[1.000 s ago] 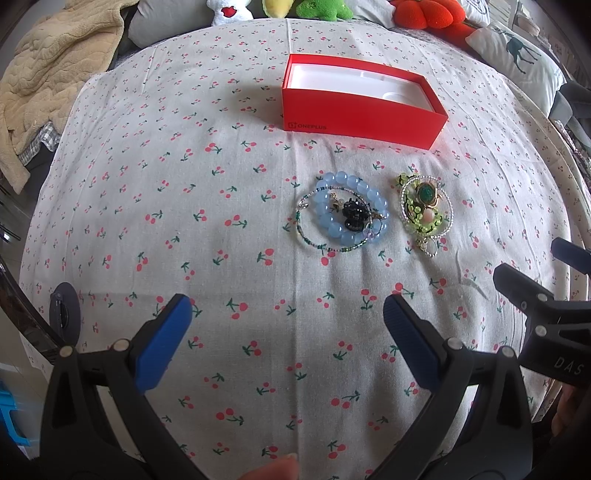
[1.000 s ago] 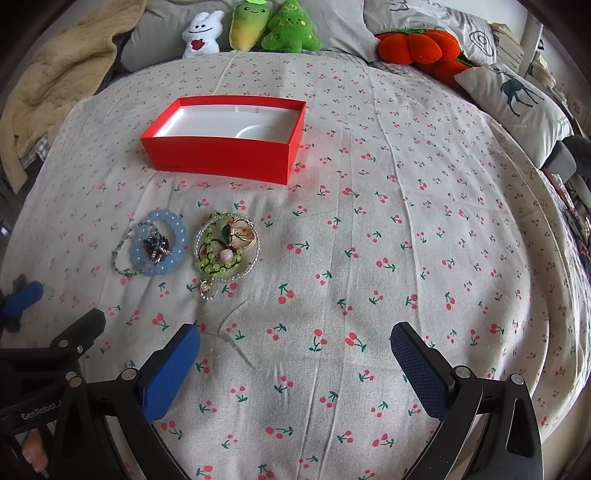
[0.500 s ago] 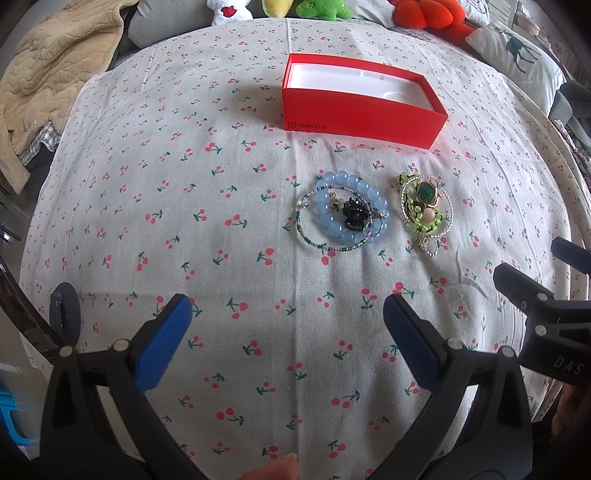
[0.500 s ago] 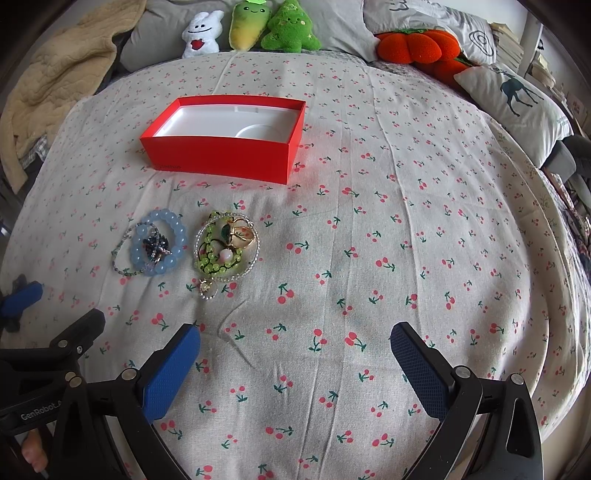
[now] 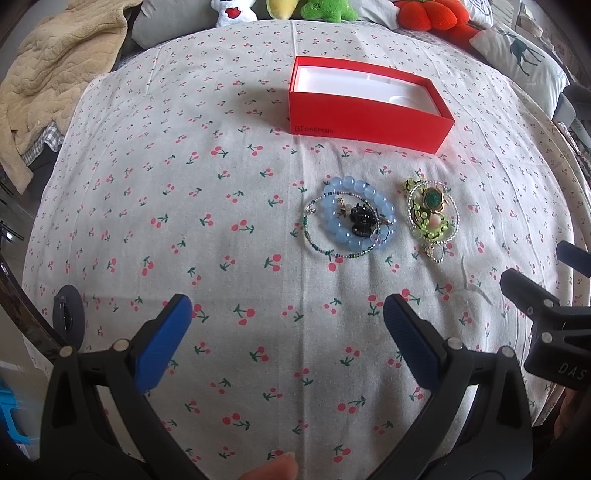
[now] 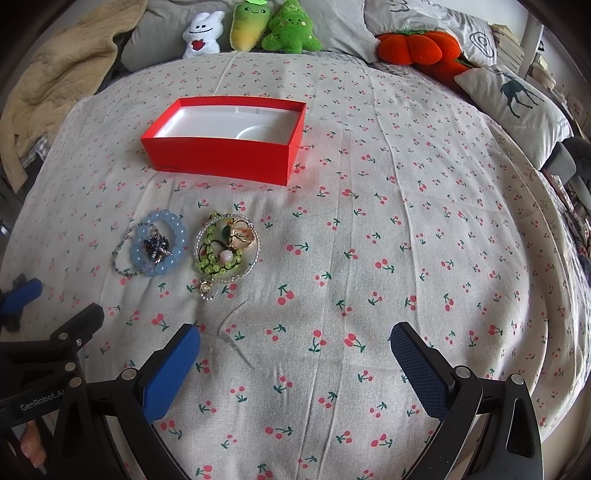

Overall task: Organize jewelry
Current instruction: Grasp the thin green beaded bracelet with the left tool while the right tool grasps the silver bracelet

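A red box (image 5: 369,110) (image 6: 225,157) with a white empty inside stands open on the cherry-print sheet. In front of it lie two jewelry piles: a blue bead bracelet (image 5: 334,225) (image 6: 173,229) with a thin beaded chain and a dark charm inside it, and to its right a green bead bracelet (image 5: 430,221) (image 6: 212,254) with a green-stone ring and a pendant. My left gripper (image 5: 287,317) is open, hovering well short of the blue bracelet. My right gripper (image 6: 295,345) is open too, to the right of and nearer than the green pile. Neither holds anything.
Plush toys (image 6: 255,26), an orange pumpkin cushion (image 6: 417,48) and a deer pillow (image 6: 517,103) line the far and right edges of the bed. A beige blanket (image 5: 51,81) lies at the far left. The sheet (image 6: 406,221) to the right of the jewelry is bare.
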A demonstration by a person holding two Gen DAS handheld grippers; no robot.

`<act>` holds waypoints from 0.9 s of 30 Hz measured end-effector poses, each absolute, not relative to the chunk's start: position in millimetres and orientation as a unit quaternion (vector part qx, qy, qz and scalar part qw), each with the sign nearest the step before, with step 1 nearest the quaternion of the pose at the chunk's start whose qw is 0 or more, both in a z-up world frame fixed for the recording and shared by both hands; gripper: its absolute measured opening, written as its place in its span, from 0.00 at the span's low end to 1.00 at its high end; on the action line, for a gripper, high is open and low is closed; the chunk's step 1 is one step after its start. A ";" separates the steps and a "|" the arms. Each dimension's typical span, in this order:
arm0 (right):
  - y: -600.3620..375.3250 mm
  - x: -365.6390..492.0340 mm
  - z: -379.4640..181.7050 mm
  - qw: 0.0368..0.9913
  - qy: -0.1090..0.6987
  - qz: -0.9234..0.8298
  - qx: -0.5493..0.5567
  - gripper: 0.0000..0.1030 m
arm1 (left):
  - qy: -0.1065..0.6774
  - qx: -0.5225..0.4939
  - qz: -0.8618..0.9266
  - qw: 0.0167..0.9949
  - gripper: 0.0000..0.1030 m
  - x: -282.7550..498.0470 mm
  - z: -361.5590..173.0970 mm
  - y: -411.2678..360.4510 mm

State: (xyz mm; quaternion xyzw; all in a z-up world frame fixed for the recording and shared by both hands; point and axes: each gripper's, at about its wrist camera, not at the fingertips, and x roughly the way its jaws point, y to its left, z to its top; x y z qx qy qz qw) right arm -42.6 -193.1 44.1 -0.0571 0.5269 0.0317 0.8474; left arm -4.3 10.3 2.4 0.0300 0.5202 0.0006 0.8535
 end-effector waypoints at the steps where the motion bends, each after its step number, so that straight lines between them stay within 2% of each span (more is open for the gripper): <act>1: -193.7 -41.6 45.3 0.848 0.526 0.030 -0.058 1.00 | 0.516 0.032 0.001 0.856 1.00 -2.6 4.7 10.6; 4: -196.9 -35.0 49.7 0.847 0.528 0.025 -0.052 1.00 | 0.508 0.034 0.000 0.861 1.00 4.1 10.9 14.1; 16: -196.4 16.4 58.9 0.813 0.577 0.077 -0.011 1.00 | 0.565 -0.016 -0.084 0.821 0.98 52.6 11.6 26.0; 20: -208.5 31.8 43.3 0.799 0.593 0.092 0.039 1.00 | 0.573 -0.032 -0.102 0.813 0.85 63.0 -1.0 30.1; 21: -212.5 35.3 37.9 0.794 0.598 0.094 0.056 0.96 | 0.576 -0.041 -0.107 0.809 0.78 65.7 -5.5 32.2; 22: -216.2 39.1 32.5 0.787 0.606 0.094 0.071 0.86 | 0.581 -0.053 -0.111 0.805 0.74 68.6 -10.1 34.5; 24: -220.8 46.3 22.8 0.772 0.620 0.100 0.100 0.73 | 0.593 -0.074 -0.112 0.794 0.56 75.2 -18.4 36.6; 27: -222.2 54.0 17.0 0.766 0.624 0.101 0.114 0.61 | 0.599 -0.089 -0.120 0.786 0.47 81.6 -24.2 33.1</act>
